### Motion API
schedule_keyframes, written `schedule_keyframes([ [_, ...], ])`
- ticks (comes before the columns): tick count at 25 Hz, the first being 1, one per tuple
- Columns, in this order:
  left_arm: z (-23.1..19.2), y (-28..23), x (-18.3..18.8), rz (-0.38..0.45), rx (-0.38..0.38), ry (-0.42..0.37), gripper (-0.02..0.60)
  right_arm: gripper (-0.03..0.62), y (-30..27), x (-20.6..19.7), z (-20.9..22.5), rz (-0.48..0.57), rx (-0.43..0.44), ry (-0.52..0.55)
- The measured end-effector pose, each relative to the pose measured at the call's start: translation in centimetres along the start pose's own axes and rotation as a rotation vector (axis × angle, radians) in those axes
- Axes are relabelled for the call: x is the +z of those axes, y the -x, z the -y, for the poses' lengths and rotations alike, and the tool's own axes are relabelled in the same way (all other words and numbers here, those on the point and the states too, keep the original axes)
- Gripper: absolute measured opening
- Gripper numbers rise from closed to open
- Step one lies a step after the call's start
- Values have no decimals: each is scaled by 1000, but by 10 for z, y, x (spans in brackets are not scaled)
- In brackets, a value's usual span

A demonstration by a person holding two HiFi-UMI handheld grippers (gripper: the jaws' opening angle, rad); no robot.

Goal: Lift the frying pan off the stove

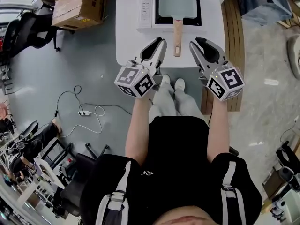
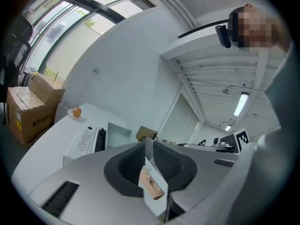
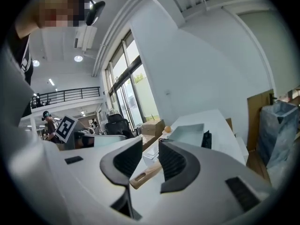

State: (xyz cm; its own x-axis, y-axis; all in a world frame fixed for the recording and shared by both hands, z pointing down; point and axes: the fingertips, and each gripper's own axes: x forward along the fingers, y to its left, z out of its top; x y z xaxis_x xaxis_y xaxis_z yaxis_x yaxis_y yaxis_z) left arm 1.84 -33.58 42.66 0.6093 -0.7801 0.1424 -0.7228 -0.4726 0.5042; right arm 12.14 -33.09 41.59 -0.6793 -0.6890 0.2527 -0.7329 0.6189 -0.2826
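The frying pan rests on the stove, wooden handle jutting past the stove's near edge; left hand-held gripper and right hand-held gripper, narrowly parted and empty, flank it, apparently lining up a grasp

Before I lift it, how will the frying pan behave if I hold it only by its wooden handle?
The frying pan is a wide square body on one narrow wooden handle, so it will probably dip at the far end. It looks rigid, not floppy. The smooth handle may twist in the grip.
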Motion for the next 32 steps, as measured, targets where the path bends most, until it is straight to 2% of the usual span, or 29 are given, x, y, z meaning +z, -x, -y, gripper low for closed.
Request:
schedule_keyframes([
  [2,-4,-7,-11,-42,-29,23,66,112,-3,-9,2,-17,17,-38],
  [3,-4,-12,-19,-74,-67,47,112,121,-4,-12,3,-23,29,-61],
  [4,-2,-16,-28,-116,-123,86,154,157,-5,-17,4,-29,43,-85],
  [6,4,-24,-47,-201,-244,194,215,173,-6,-26,2,-53,67,-125],
  [8,0,-26,-55,-245,-301,270,224,191,-10,-37,-2,-87,93,-154],
  [16,-16,-48,-80,-420,-426,405,225,310,-27,-72,-12,-203,221,-300],
  [19,-13,-56,-85,-463,-498,486,225,310,-30,-80,-12,-228,269,-357],
  [23,-9,-63,-93,-522,-552,508,225,304,-37,-91,-15,-259,344,-443],
  [29,0,-74,-95,-535,-613,594,201,247,-48,-102,-20,-267,450,-590],
  [32,-1,-80,-97,-563,-612,610,198,232,-53,-103,-21,-255,480,-648],
])
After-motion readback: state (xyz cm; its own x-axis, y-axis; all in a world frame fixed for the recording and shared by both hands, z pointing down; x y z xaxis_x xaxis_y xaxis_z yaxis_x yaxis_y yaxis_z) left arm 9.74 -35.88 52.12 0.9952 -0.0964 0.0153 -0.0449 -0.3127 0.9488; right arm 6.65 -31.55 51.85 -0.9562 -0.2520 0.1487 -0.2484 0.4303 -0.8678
